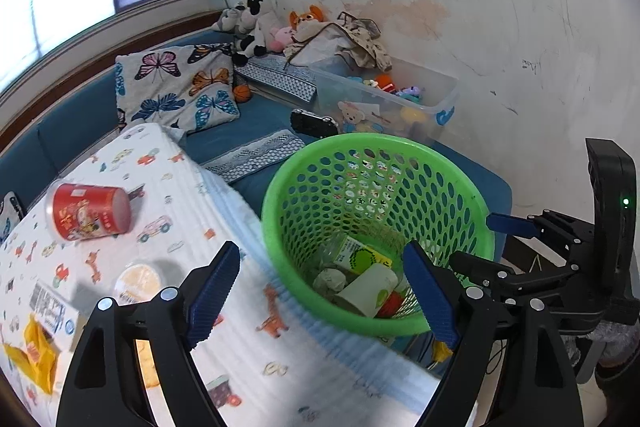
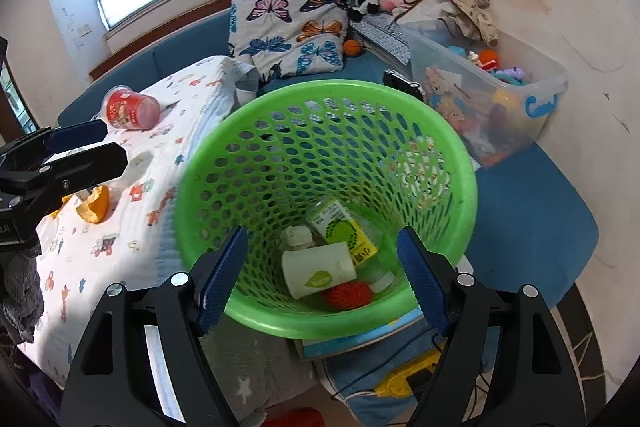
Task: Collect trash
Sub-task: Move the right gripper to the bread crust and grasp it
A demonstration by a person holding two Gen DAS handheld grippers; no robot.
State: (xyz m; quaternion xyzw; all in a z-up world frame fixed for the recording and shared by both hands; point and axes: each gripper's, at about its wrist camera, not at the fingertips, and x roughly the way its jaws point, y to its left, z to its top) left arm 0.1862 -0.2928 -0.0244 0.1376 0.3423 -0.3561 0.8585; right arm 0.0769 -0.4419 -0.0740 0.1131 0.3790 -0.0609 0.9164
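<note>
A green perforated basket (image 1: 460, 183) (image 2: 452, 155) stands beside the bed and holds a white paper cup (image 2: 316, 267), a yellow-green carton (image 2: 348, 227), a crumpled paper ball (image 2: 296, 237) and a red spiky ball (image 2: 348, 295). On the patterned bedsheet (image 1: 224, 227) lie a red cup (image 1: 90, 213) (image 2: 130, 111) on its side, a small round lidded tub (image 1: 138, 283), a yellow wrapper (image 1: 36, 351) and orange trash (image 2: 96, 205). My left gripper (image 1: 320, 295) is open and empty at the basket's left rim. My right gripper (image 2: 320, 279) is open and empty over the basket's near rim.
A butterfly cushion (image 1: 180, 87) lies on the blue sofa. A clear toy bin (image 2: 500, 99) and soft toys (image 1: 256, 23) stand by the wall. A blue book (image 2: 360, 339) and a yellow device (image 2: 404, 383) lie under the basket's near side.
</note>
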